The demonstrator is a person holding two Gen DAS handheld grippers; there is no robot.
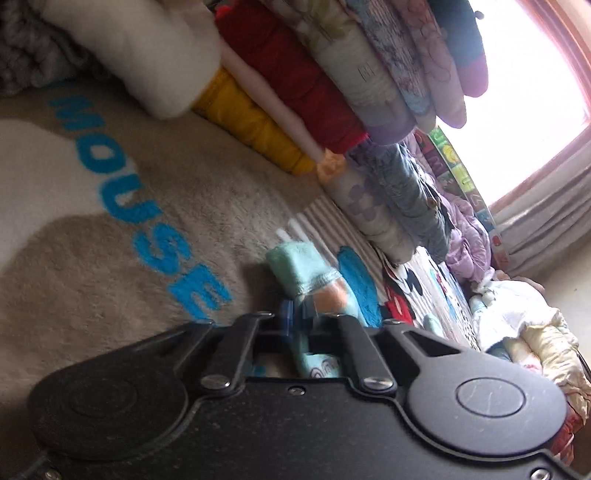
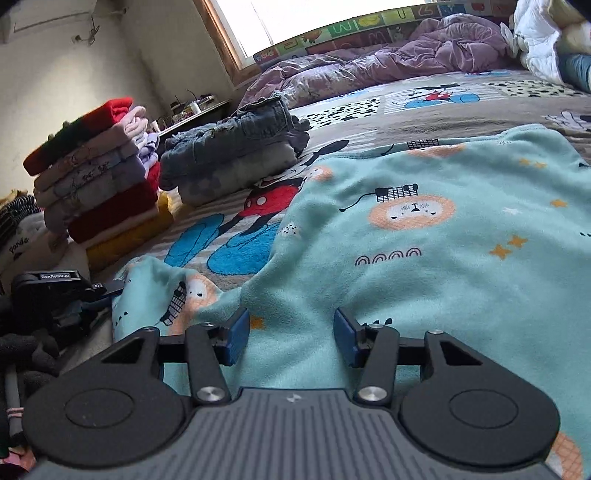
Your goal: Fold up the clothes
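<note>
A cartoon-print bed cover (image 2: 424, 122) carries the teal lion-print garment (image 2: 443, 236), spread flat beside two stacks of folded clothes (image 2: 99, 173). The right claw (image 2: 290, 334) hovers over its near hem, jaws apart, while the left claw (image 1: 301, 319) is clamped on the sleeve (image 1: 295, 266) (pinched between blue pads).

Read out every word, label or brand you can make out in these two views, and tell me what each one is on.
"MOUSE": big blue letters on the plush blanket covering the bed.
"GenRobot.AI": white label on the left hand-held gripper, seen from the right wrist view.
"panda": black script on a white folded garment at the left edge.
Single letters, such as "M" and "U": on the colourful alphabet mat below the window; the rest are too blurred to read.
</note>
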